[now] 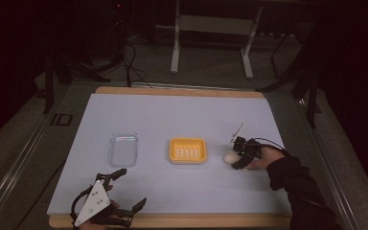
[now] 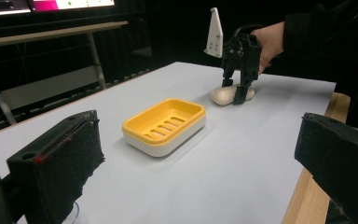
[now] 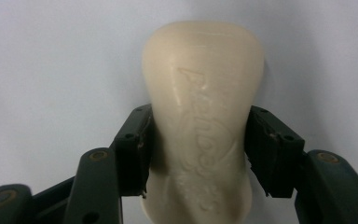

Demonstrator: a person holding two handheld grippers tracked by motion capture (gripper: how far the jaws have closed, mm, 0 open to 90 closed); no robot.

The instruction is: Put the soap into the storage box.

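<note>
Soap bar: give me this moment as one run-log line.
right gripper: shut on soap bar, on mat | left gripper: open, empty | soap dish: empty, beside bar | clear lid: left of dish

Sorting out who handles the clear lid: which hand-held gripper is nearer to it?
Left. The left hand-held gripper sits just in front of the clear lid, apart from it; the right hand-held gripper is beyond the yellow soap dish, closed on the soap bar.

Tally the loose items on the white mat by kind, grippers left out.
Soap bar: 1
Yellow soap dish: 1
Clear plastic lid: 1
Total: 3
</note>
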